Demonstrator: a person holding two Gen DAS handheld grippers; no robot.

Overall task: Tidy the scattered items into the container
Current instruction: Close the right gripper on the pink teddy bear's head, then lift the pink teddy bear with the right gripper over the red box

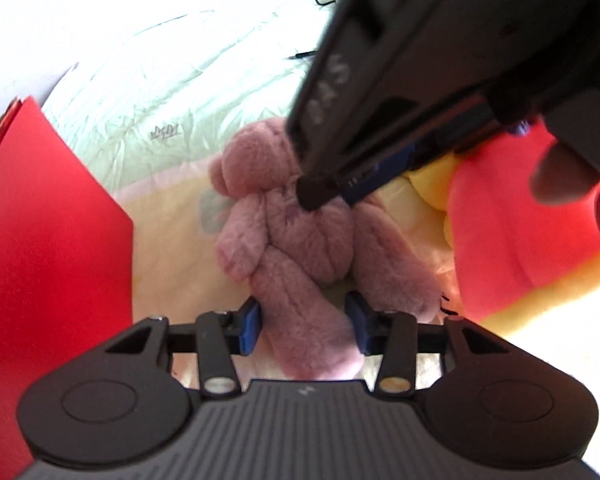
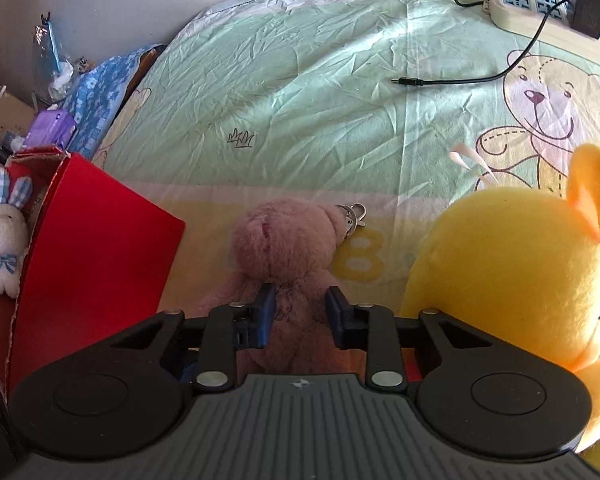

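Plush is what both tongs are set about: the pink teddy bear [image 2: 284,248] lies on its back on the bed sheet [image 2: 300,92], just beside the red box [image 2: 96,248], not in it. The right tongs [image 2: 300,312] are spread either side of its chest without visible pinch; the left tongs [image 1: 306,322] straddle one leg, likewise released. Judged from this, a firm closure on the torso is wanted, since the pile is soft and will compress, and the limp limbs will dangle. The metal keyring clasp [image 2: 354,216] at the head could snag. A white rabbit toy [image 2: 2,240] already sits within the box; a yellow felt-like plush [image 2: 512,272] remains outside.
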